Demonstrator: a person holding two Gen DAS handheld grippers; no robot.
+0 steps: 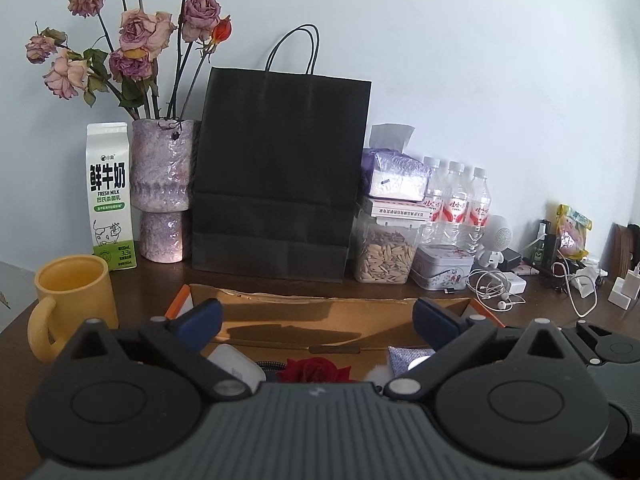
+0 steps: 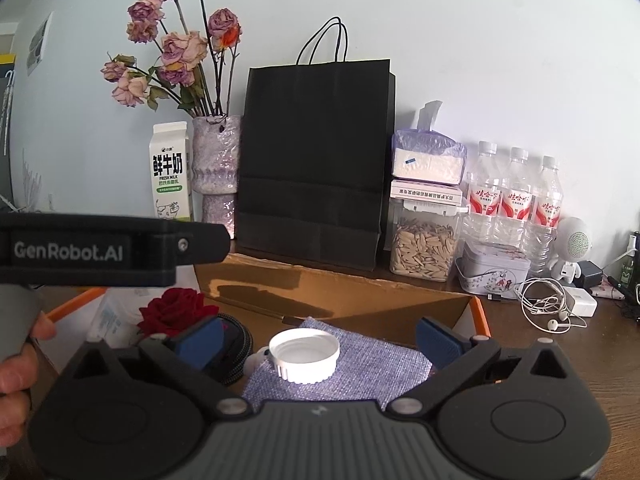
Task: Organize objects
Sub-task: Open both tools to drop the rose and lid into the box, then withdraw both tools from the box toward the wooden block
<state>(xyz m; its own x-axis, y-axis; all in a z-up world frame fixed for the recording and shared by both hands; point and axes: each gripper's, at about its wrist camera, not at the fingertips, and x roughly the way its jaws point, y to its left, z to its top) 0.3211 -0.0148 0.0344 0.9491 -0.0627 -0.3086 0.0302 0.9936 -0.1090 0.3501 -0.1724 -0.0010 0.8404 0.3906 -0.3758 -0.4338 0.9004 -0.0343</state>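
Two grippers hover over an open cardboard box (image 2: 360, 292) on the brown table (image 1: 540, 320), and both have their tongs spread wide with nothing between the pads. The left gripper (image 1: 318, 320) points at the box's far wall; the right gripper (image 2: 320, 338) hangs above a blue-grey woven cloth (image 2: 360, 372) lying in the box, with a white plastic lid (image 2: 304, 354) resting on it, open side up. Left of the cloth sit a red rose (image 2: 172, 310) and a dark braided ring (image 2: 240, 356), and a white device (image 1: 236, 364) lies at the box's near left corner.

From here I judge the main risk to be crowding: the two grippers work side by side over one box, so a reach by either could knock the other, or a finger could catch the light lid and flip it off the cloth. The black paper bag (image 1: 280, 168) stands just behind the box and could topple if the box is pushed back.

The gripper bodies hide the box's near half, and the braided ring's purpose is unclear
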